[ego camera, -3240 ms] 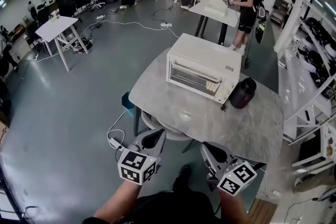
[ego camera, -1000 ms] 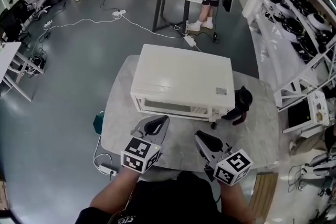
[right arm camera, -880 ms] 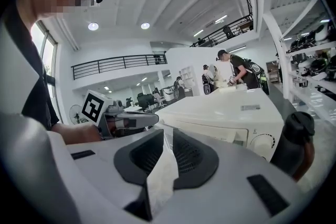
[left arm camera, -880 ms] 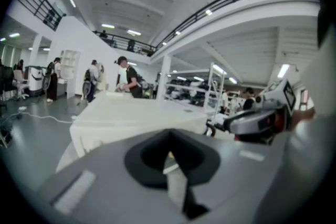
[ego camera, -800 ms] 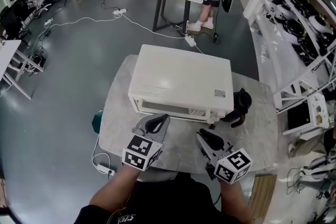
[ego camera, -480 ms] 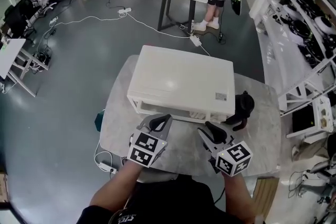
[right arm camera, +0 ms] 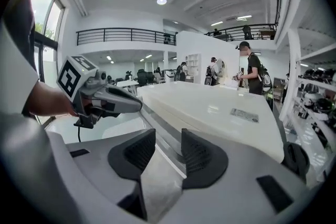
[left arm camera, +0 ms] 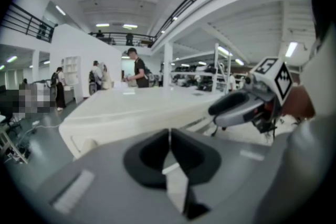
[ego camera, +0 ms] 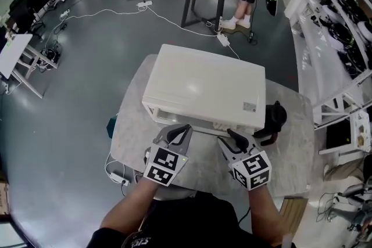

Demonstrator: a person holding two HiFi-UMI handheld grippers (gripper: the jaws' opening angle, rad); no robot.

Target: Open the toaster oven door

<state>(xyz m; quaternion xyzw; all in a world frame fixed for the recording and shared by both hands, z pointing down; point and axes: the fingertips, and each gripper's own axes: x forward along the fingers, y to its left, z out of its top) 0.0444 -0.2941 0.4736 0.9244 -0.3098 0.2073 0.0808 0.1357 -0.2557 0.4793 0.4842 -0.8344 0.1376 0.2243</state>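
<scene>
One door handle (right arm camera: 156,127), between jaws of right gripper (ego camera: 235,137), just opened apart

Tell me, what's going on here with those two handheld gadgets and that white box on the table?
A person holds a two-jaw gripper in each hand, facing a cream-white, box-shaped toaster oven on a grey marbled table. The right gripper has just been opening its jaws. They now stand apart, lined up with the bar handle on the oven's door, and grip nothing yet. The left gripper is beside it, shut and empty. The door is still closed.
</scene>
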